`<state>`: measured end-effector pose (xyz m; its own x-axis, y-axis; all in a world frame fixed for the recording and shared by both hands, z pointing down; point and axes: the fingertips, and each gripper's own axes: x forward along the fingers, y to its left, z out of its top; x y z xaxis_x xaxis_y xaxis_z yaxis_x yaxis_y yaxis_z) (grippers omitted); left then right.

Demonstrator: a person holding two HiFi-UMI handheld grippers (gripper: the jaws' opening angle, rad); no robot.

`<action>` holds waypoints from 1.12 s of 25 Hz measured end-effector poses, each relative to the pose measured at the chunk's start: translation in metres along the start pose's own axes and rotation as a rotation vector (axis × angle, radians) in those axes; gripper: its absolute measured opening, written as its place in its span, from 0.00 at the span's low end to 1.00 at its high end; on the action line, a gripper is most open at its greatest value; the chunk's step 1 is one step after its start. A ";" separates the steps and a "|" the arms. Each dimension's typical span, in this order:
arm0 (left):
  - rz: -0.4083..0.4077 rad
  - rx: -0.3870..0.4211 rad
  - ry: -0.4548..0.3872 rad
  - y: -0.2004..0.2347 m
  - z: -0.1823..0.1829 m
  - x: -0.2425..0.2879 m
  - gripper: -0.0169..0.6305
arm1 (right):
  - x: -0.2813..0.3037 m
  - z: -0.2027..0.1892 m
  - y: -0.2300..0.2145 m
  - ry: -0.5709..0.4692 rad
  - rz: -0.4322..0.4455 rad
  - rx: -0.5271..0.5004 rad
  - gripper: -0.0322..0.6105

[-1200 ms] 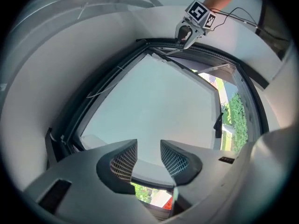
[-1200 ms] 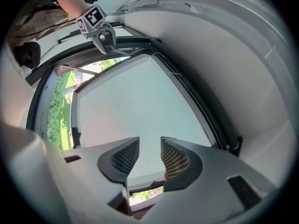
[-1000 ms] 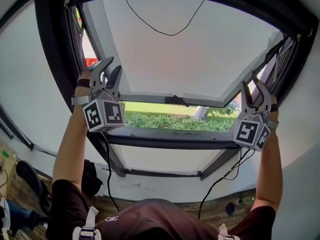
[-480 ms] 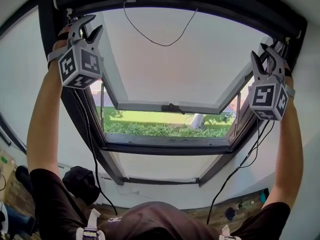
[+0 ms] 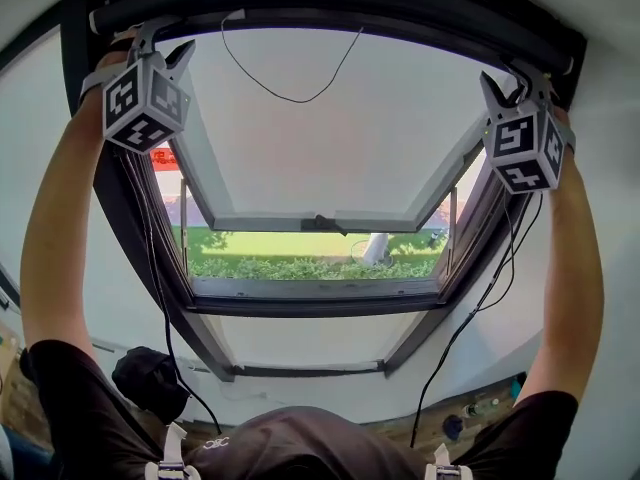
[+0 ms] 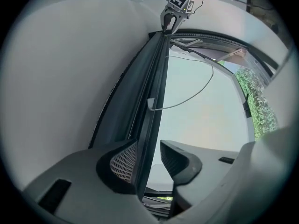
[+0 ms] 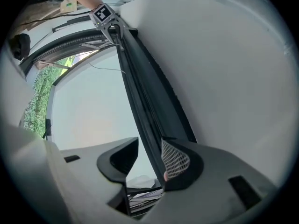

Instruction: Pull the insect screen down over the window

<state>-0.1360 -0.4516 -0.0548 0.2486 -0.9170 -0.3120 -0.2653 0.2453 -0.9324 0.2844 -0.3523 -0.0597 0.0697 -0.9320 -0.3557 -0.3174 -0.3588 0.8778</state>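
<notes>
Both arms are raised to the top edge of the window [image 5: 320, 293].

The insect screen [image 5: 350, 10] sits at the top of the frame, showing as a dark bar that runs from corner to corner. The pane below it is uncovered.

Left tongs [image 5: 163, 43]: at the left end of the bar, jaws moderately wide. The bar passes between them, lying against one meshed pad and clear of the other. Not gripped.

Right tongs [image 5: 513, 83]: at the right end of the bar. The jaws have just been opening a little and stand apart, with the bar beside one pad and a gap to the other. Not gripped.

The sash [image 5: 330, 138] is tilted open, and a thin cord [image 5: 285, 96] hangs in a loop across it. A hedge [image 5: 310, 266] and grass show through the gap below.
</notes>
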 end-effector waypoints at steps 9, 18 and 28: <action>-0.120 0.086 0.032 -0.008 -0.003 0.016 0.29 | 0.037 -0.010 0.011 0.110 0.132 -0.175 0.31; -0.152 0.130 0.073 -0.011 -0.014 0.015 0.29 | 0.059 -0.018 0.032 0.156 0.179 -0.265 0.36; -0.214 0.144 0.120 -0.012 -0.017 0.008 0.20 | 0.057 -0.017 0.036 0.192 0.229 -0.306 0.33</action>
<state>-0.1466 -0.4674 -0.0435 0.1705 -0.9812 -0.0899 -0.0814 0.0769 -0.9937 0.2927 -0.4190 -0.0432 0.2139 -0.9718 -0.0997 -0.0519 -0.1132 0.9922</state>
